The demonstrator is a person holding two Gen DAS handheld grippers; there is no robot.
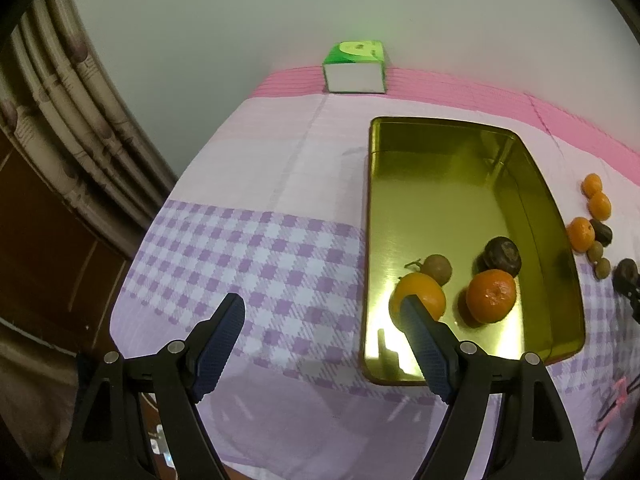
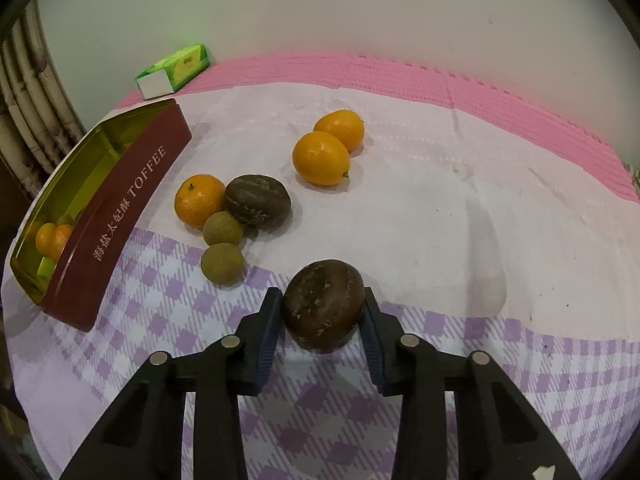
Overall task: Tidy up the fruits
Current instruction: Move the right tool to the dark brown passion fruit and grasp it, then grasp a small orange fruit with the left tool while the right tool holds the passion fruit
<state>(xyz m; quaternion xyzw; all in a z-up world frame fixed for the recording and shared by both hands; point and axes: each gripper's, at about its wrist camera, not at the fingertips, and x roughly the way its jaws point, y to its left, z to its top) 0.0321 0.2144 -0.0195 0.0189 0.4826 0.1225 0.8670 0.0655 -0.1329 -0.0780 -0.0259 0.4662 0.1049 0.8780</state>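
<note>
Four fruits lie in the tin (image 1: 560,264); six wait outside. Right gripper (image 2: 322,316) seemingly pinches a seventh, a brown fruit (image 2: 324,304); left gripper (image 1: 320,316) fingers spread.

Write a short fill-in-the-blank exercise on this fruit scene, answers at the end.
1. The right gripper has its fingers on a dark ____ fruit.
2. The tin carries the English word ____ on its side.
3. Inside the tin lie ____ fruits.
4. The left gripper holds ____.

Answers: brown; TOFFEE; four; nothing
</note>
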